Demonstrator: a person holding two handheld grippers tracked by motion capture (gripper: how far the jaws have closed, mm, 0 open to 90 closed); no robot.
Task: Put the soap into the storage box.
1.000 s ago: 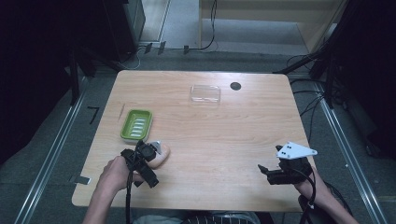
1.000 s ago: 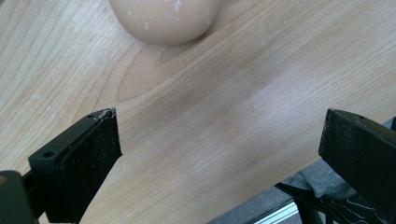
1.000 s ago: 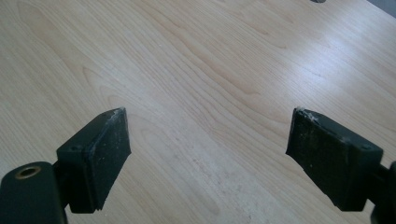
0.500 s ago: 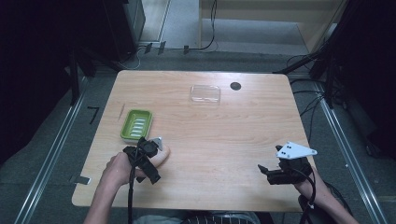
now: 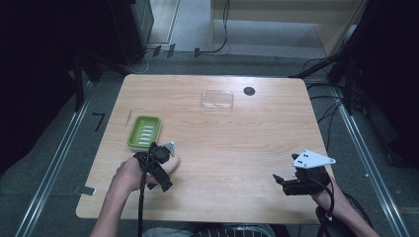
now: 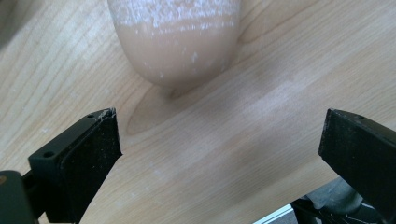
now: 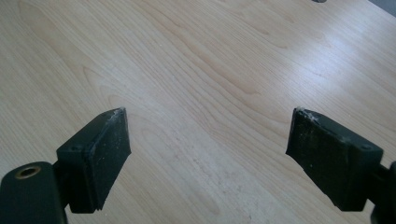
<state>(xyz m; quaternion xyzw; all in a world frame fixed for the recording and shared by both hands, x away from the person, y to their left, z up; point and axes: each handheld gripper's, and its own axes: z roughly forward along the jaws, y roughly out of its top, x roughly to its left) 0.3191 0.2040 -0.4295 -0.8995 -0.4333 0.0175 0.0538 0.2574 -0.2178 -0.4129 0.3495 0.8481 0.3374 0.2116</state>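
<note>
A peach-coloured rounded bar [image 6: 177, 42], dusted white on top, lies on the wooden table [image 5: 232, 143] just ahead of my left gripper [image 6: 219, 121]. The jaws stand wide open, short of the bar and with nothing between them. In the high view the left gripper [image 5: 160, 170] sits in a hand at the front left, with the peach bar [image 5: 172, 164] against it, just below a green soap dish [image 5: 145, 132]. My right gripper [image 5: 282, 183] rests low at the front right. Its jaws are open over bare wood [image 7: 208, 116].
A clear shallow tray [image 5: 217, 98] and a small black disc [image 5: 249, 91] lie at the far middle of the table. Cables trail from both grippers over the front edge. Dark floor and metal rails surround the table.
The left hand and gripper have shifted slightly beside the peach bar, close under the soap dish. The right gripper has stayed put.
</note>
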